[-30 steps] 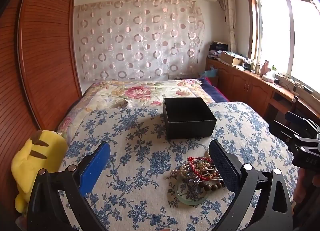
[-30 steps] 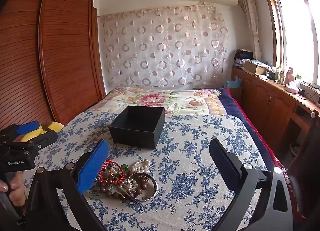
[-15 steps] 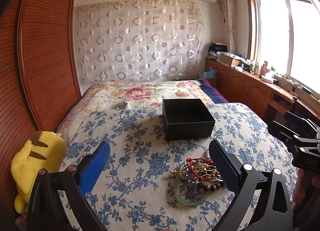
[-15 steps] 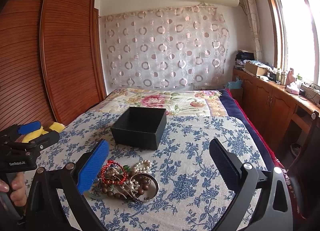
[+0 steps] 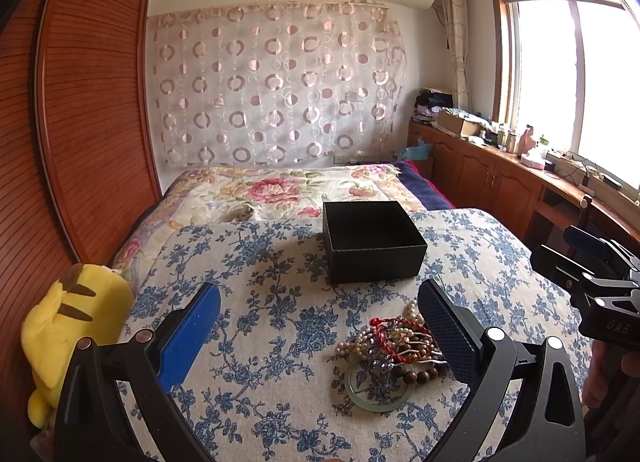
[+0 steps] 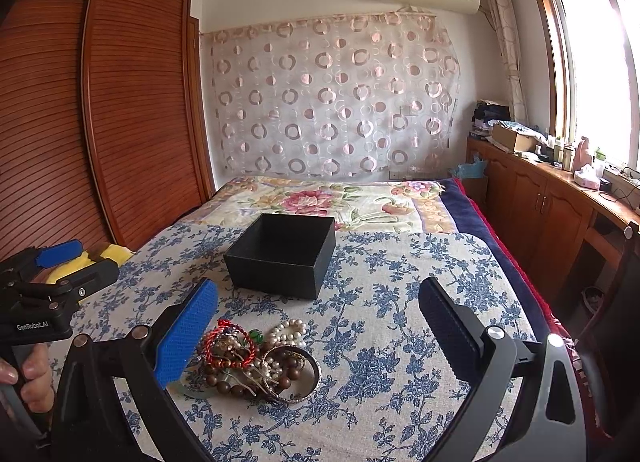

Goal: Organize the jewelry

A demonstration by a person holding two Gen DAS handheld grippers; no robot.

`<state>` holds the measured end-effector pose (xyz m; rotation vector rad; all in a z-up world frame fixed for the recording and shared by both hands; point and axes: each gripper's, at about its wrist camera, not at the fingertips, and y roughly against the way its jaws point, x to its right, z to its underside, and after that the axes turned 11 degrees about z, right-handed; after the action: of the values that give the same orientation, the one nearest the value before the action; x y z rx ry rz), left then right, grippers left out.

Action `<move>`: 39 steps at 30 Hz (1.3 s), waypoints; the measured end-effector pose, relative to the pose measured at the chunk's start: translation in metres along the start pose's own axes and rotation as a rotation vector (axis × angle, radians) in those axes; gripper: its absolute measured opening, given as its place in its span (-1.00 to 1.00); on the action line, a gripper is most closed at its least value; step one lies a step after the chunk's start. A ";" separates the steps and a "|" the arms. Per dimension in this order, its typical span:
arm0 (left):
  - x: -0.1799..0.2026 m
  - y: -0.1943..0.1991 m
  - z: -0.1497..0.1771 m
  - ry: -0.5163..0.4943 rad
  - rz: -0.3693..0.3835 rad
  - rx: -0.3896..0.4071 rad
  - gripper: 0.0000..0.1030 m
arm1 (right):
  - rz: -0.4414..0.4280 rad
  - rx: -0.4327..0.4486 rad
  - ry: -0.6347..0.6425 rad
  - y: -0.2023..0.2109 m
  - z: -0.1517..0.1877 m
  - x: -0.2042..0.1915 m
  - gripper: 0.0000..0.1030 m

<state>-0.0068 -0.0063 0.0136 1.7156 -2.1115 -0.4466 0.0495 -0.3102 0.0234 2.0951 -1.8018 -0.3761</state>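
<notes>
A tangled heap of jewelry (image 5: 394, 348) (image 6: 248, 358) lies on the blue-flowered cloth: red cord bracelet (image 6: 228, 342), pearl strands (image 6: 289, 332), brown wooden beads, a pale green bangle (image 5: 370, 396) and a metal bangle (image 6: 308, 376). Behind it stands an open black box (image 5: 372, 240) (image 6: 282, 254), its inside dark. My left gripper (image 5: 320, 334) is open, the heap just inside its right finger. My right gripper (image 6: 320, 330) is open too, the heap beside its left blue pad (image 6: 188, 330). Neither holds anything.
A yellow plush toy (image 5: 68, 326) sits at the bed's left edge by the wooden wardrobe (image 5: 72, 121). The flowered quilt (image 6: 328, 201) covers the far half of the bed. A wooden counter (image 6: 560, 197) with clutter runs along the window side.
Both cameras have eased slightly back and up; the heap and box sit a little lower in view. Nothing was gripped or shifted.
</notes>
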 end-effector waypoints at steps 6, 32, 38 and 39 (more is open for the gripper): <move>0.001 0.001 0.002 0.003 0.003 -0.003 0.85 | 0.000 -0.001 -0.001 0.000 0.000 0.000 0.95; -0.001 -0.007 0.011 0.004 0.010 -0.016 0.85 | -0.021 -0.011 0.008 0.001 0.005 -0.011 0.95; -0.005 -0.014 0.015 0.011 0.013 -0.039 0.85 | -0.027 -0.027 0.012 -0.005 0.009 -0.013 0.95; -0.006 -0.016 0.016 0.014 0.014 -0.045 0.85 | -0.028 -0.031 0.012 -0.006 0.010 -0.012 0.95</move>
<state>0.0004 -0.0037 -0.0084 1.6733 -2.0870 -0.4728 0.0491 -0.2988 0.0117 2.0996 -1.7503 -0.3952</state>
